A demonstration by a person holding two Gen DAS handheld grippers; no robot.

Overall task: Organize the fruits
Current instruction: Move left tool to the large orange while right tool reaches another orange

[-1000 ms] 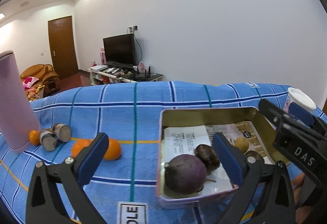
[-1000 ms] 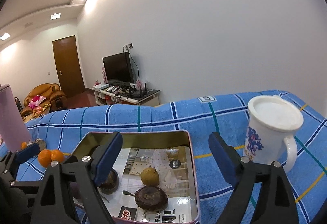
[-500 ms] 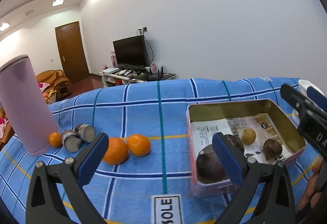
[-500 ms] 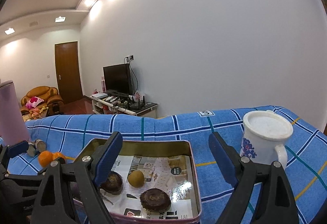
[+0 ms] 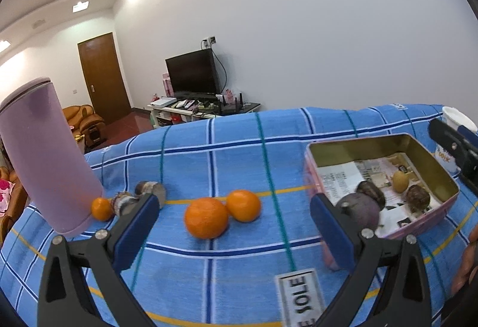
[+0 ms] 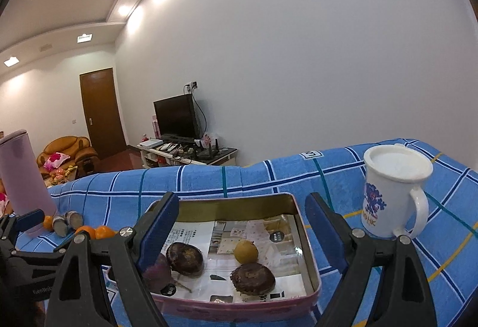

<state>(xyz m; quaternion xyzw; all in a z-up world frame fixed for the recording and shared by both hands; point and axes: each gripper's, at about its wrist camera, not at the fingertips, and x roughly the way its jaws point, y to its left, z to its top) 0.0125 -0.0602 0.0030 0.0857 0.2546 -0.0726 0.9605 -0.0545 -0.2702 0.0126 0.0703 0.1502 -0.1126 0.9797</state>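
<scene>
Two oranges (image 5: 206,218) (image 5: 243,205) lie side by side on the blue checked cloth, just ahead of my open left gripper (image 5: 233,225), which holds nothing. A smaller orange (image 5: 101,209) rests against a pink tumbler (image 5: 44,156), beside two short grey-brown cylinders (image 5: 149,192). To the right stands a pink tin (image 5: 442,206) holding a dark purple fruit (image 5: 361,209), two dark brown fruits and a small yellow one (image 5: 400,181). My right gripper (image 6: 242,228) hovers open and empty over the near end of that tin (image 6: 310,255), above the yellow fruit (image 6: 245,250) and brown fruits (image 6: 185,258) (image 6: 253,277).
A white mug (image 6: 391,192) with a lid and blue print stands right of the tin. The pink tumbler (image 6: 24,180) stands tall at the far left. Beyond the cloth's far edge are a TV stand (image 5: 203,110), a door and a sofa. A hand shows at the left wrist view's right edge.
My left gripper has swung left, away from the tin; the two oranges now sit ahead between its fingers. The right gripper has drifted slightly over the tin. Both stay open.
</scene>
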